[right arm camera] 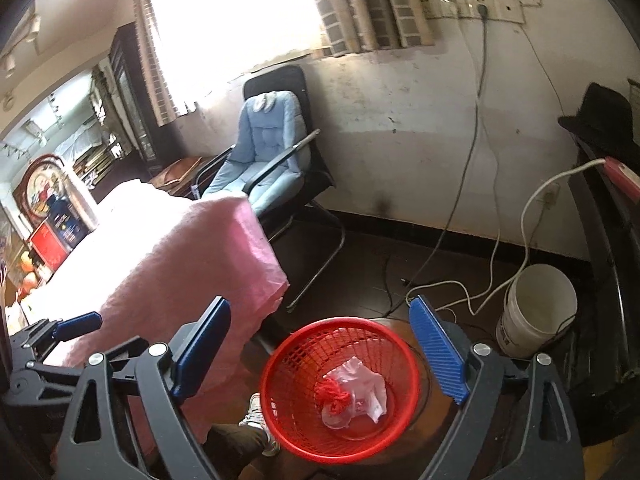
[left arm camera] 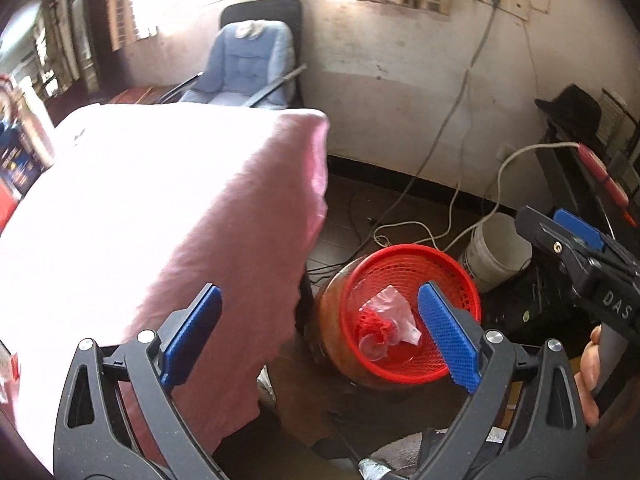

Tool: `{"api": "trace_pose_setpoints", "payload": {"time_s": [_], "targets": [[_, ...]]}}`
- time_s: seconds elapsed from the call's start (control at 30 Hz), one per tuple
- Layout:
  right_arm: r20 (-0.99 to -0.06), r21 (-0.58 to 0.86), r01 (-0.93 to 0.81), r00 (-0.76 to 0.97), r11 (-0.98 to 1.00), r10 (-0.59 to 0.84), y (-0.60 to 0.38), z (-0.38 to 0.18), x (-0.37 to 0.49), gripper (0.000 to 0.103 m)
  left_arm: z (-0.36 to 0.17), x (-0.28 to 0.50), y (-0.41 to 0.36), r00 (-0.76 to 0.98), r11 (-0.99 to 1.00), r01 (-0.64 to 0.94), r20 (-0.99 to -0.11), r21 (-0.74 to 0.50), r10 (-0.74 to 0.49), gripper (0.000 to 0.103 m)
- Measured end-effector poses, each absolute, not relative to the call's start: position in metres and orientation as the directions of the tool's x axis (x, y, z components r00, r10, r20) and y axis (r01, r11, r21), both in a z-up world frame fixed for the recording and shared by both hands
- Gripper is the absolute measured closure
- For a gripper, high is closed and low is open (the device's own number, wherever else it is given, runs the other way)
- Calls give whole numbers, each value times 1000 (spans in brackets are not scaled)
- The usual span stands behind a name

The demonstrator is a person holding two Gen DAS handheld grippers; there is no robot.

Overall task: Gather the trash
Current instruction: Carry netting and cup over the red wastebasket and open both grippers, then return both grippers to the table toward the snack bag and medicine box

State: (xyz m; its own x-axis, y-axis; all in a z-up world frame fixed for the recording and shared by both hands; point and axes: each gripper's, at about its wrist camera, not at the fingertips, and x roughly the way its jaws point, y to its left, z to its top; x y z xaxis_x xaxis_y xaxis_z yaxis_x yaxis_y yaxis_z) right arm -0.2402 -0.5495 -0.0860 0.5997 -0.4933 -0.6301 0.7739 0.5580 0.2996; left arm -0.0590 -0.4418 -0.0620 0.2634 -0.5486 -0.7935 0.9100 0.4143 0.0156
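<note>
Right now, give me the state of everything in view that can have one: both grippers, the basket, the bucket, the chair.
left gripper: open, empty
right gripper: open, empty, above the basket
red basket: upright, holding trash
crumpled plastic wrapper: inside the basket
red string wad: inside the basket, beside the wrapper
white bucket: upright on the floor, lidless
chair: unoccupied, blue cushion draped over it

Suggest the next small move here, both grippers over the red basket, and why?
Probably swing back toward the pink-covered table to look for more trash. Both the left gripper and right gripper are open and empty, and the red basket already holds crumpled plastic and a red wad.
</note>
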Motion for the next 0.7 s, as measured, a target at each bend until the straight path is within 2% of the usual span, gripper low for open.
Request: {"api": "trace_pose_setpoints", "payload": {"time_s": [0.7], "targets": [[-575, 196, 709, 643, 678, -506, -480, -35, -207, 6, -36, -9, -338, 331, 563, 823, -749, -69, -574, 7]]}}
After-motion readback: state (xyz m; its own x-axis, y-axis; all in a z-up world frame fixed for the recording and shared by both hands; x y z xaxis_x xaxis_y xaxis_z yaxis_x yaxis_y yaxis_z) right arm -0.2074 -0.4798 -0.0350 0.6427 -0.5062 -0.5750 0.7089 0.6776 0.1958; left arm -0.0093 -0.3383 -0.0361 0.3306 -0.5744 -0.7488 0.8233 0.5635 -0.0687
